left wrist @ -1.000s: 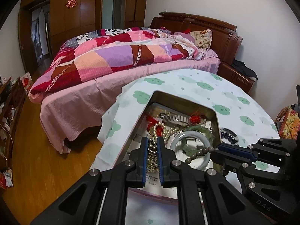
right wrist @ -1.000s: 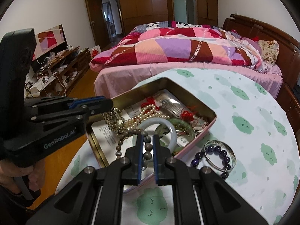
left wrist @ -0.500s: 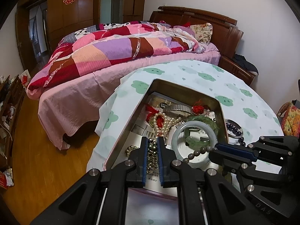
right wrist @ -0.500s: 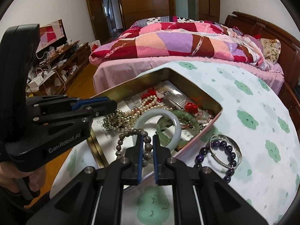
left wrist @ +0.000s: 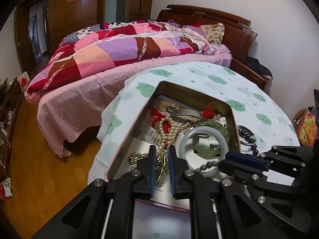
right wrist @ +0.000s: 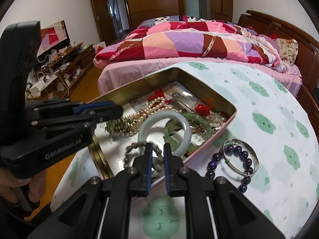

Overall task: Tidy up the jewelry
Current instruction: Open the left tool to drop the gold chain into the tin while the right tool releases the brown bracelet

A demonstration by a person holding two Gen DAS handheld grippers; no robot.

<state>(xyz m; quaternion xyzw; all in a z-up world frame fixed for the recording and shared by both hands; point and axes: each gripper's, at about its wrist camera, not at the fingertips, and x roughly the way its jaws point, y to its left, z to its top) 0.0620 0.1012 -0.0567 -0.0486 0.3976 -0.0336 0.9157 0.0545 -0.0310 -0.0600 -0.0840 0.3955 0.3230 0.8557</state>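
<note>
A gold-lined tin box (left wrist: 232,119) (right wrist: 199,84) on the round table holds a pearl necklace (left wrist: 169,131) (right wrist: 139,117), a white jade bangle (left wrist: 203,137) (right wrist: 159,119), a green bangle (right wrist: 199,123) and red-tasselled pieces. My left gripper (left wrist: 161,153) hangs over the box with its jaws slightly apart around the gold bead strand (left wrist: 137,157). My right gripper (right wrist: 158,151) is just apart over the brown bead bracelet (right wrist: 137,146), which lies blurred in the box.
A purple bead bracelet (right wrist: 229,159) and a silver bangle (right wrist: 251,149) lie on the cloud-print tablecloth (right wrist: 279,119) right of the box. A bed with a patchwork quilt (left wrist: 123,47) stands behind the table. Wooden floor lies left.
Both grippers have lowered toward the box and their jaws have opened slightly. The brown bead bracelet and gold strand have slipped from the grips down into the box.
</note>
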